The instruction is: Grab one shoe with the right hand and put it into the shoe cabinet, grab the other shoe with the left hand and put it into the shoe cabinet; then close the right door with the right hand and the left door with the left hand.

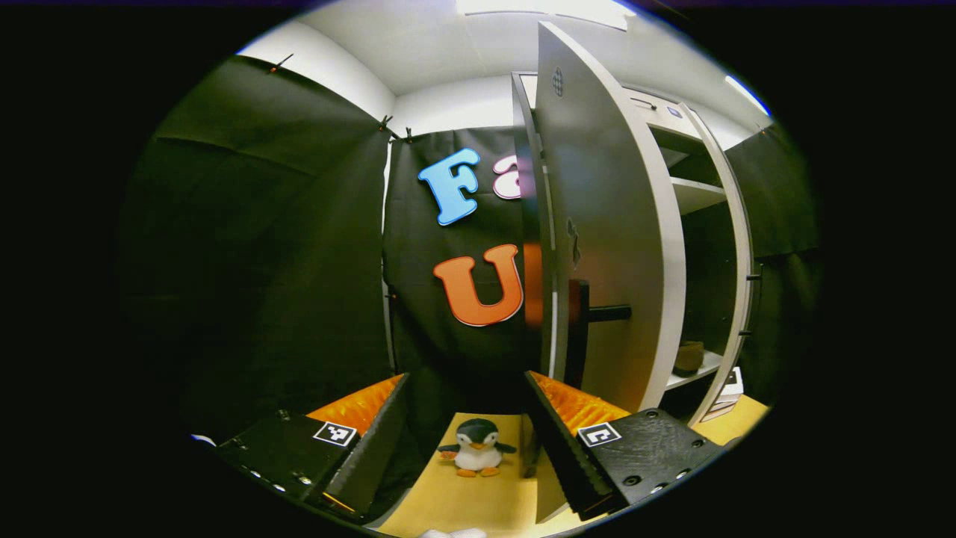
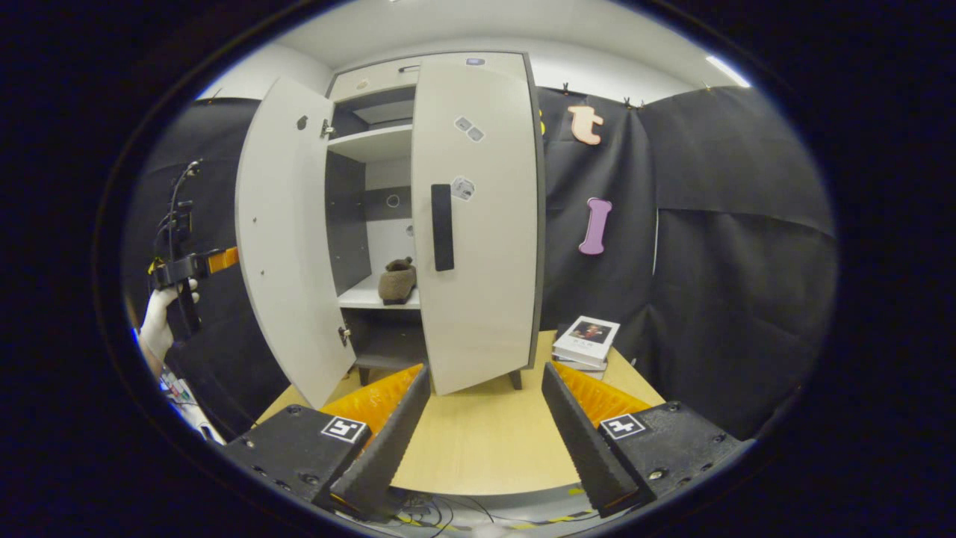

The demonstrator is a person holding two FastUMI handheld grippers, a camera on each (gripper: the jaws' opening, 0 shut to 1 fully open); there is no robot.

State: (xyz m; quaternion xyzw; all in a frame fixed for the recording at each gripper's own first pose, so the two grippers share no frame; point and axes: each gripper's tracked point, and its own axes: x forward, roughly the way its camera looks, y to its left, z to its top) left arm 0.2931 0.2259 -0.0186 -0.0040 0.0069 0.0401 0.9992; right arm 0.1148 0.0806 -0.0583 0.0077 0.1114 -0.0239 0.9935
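A brown shoe (image 2: 397,282) lies on the lower shelf inside the grey shoe cabinet (image 2: 373,142). In the right gripper view the cabinet's left door (image 2: 287,246) swings wide open, and its right door (image 2: 474,224) with a dark handle (image 2: 442,227) is shut or nearly so. My right gripper (image 2: 485,368) is open, empty and well back from the cabinet over the table. A hand (image 2: 160,317) holds the left gripper (image 2: 190,265) behind the open left door. In the left gripper view my left gripper (image 1: 467,375) is open and empty beside that door (image 1: 605,246); the shoe (image 1: 688,357) shows past it.
The cabinet stands on a light wooden table (image 2: 478,441). A stack of books (image 2: 586,340) lies right of the cabinet. A penguin plush (image 1: 476,447) sits on the table (image 1: 448,508) between the left gripper's fingers. Black cloth walls surround the booth.
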